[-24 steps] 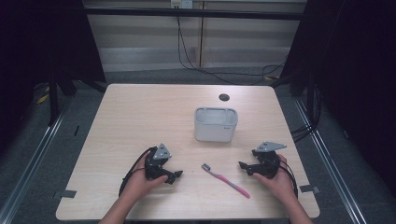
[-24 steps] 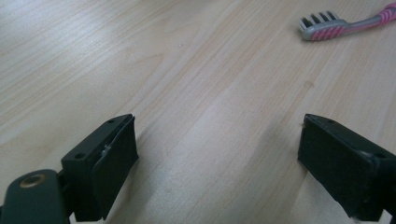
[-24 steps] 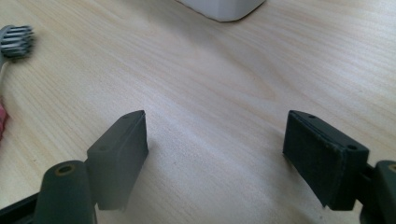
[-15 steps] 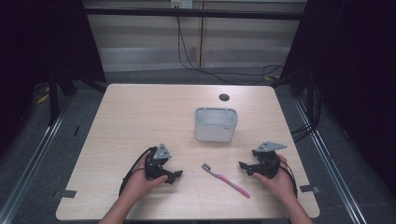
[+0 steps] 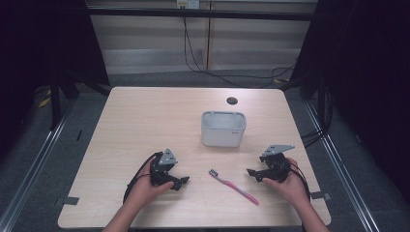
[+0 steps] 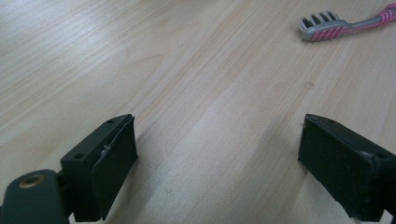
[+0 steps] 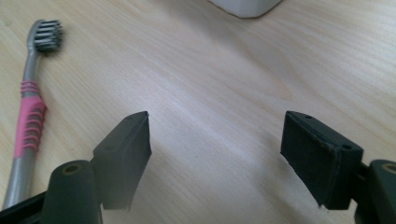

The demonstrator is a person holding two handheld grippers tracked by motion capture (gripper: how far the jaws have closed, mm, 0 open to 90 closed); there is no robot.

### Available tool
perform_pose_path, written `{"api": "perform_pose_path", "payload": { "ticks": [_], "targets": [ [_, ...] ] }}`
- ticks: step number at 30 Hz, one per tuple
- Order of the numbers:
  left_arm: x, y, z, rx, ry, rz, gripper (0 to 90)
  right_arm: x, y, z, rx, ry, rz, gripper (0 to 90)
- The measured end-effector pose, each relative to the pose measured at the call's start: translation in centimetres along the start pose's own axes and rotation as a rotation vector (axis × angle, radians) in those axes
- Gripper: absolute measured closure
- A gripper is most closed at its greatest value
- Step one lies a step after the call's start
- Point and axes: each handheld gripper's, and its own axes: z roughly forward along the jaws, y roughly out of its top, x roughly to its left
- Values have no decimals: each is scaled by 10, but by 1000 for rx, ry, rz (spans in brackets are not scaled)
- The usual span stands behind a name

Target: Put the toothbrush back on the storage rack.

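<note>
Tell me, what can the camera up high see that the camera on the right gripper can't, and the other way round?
High view alone: the whole table, both hands with their grippers, left and right, the complete white container and a dark round spot near the far edge. Right gripper view alone: a close look at that gripper's two black jaws, standing wide apart with bare wood between them, and the toothbrush's bristles and ribbed pink grip. Both share the toothbrush, the wooden tabletop and the container, just a corner of it up close.
</note>
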Motion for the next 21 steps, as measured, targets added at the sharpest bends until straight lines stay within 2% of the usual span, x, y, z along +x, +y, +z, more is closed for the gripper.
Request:
{"api": "perform_pose_path", "payload": {
  "ticks": [7, 9, 21],
  "targets": [
    [0, 0, 0, 2, 2, 0, 110, 4, 8, -4, 15, 26, 4, 266],
    [0, 0, 0, 2, 0, 1, 110, 8, 11, -5, 26, 52, 6, 274],
    [0, 0, 0, 0, 1, -1, 110, 23, 22, -7, 42, 98, -43, 276]
  ]
}}
